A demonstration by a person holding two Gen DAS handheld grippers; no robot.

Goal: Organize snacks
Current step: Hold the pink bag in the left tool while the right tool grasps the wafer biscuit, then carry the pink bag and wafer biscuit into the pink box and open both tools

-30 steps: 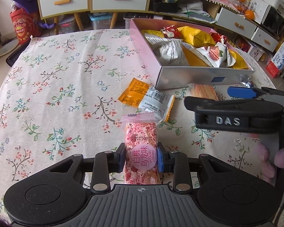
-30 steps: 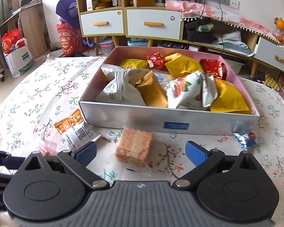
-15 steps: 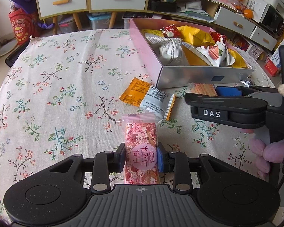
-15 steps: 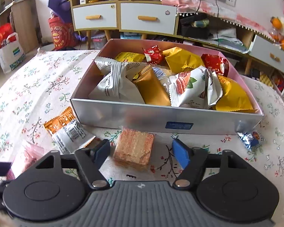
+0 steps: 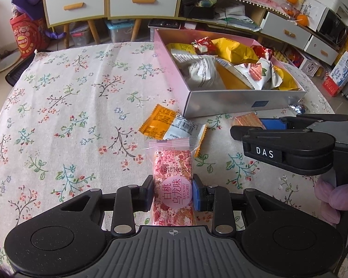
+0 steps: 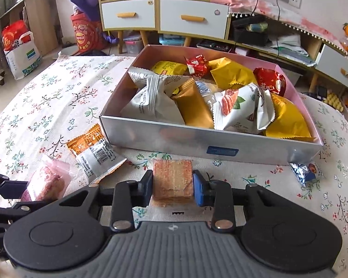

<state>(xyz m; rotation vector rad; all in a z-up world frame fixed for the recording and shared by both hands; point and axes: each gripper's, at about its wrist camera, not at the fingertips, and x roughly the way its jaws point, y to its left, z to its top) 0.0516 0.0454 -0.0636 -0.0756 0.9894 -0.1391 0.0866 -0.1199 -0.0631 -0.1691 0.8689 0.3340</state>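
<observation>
Pink snack bar (image 5: 172, 185) pinched in left tongs (image 5: 173, 193), right tongs (image 6: 173, 185) clamping the wafer pack (image 6: 172, 180)

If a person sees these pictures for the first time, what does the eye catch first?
Probably the snack box, crowded with yellow, white and red packets, at the far side of the floral tablecloth. Next, the left gripper clamping a pink packet and the right gripper clamping a wafer block.

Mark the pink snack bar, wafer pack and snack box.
pink snack bar (image 5: 172, 173), left wrist view, wrapper above the round label.
wafer pack (image 6: 172, 177), right wrist view, top face centre.
snack box (image 6: 220, 139), right wrist view, silver front wall.
</observation>
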